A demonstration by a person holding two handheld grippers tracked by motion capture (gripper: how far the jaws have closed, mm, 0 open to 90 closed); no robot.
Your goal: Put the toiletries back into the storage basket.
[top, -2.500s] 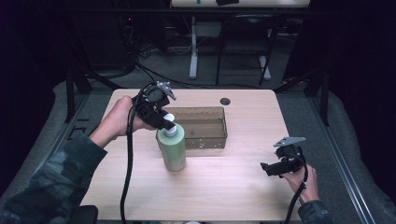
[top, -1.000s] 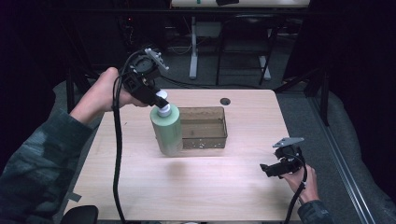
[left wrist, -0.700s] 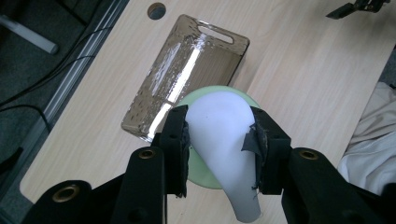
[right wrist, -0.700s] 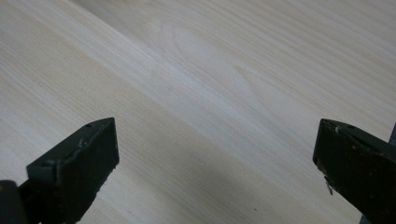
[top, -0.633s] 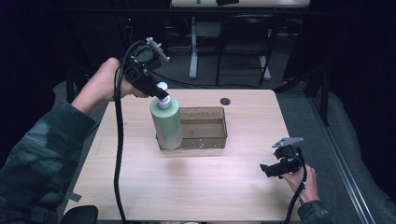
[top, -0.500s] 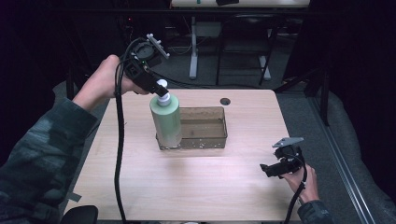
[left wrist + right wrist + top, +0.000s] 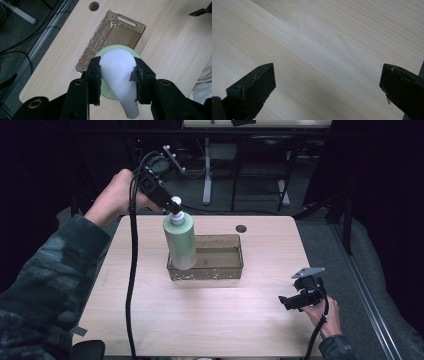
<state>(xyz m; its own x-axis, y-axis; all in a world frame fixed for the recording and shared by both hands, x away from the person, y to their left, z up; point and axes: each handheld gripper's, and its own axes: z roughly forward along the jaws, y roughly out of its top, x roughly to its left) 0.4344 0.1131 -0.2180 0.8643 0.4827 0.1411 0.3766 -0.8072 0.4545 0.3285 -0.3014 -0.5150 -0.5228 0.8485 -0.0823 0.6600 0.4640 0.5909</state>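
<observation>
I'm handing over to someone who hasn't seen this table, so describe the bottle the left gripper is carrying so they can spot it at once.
Start at the wooden table and find the brown see-through tray near its middle. Hanging over the tray's left end is the bottle, clamped by its cap in the left gripper. It is the one pale green, upright cylinder with a white cap.

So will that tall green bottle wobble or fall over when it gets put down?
Probably a little tippy: the green bottle is tall and narrow. It likely hangs stiffly, since the left gripper pinches only its white pump top. That smooth top might slip. The brown tray walls could steady it.
</observation>
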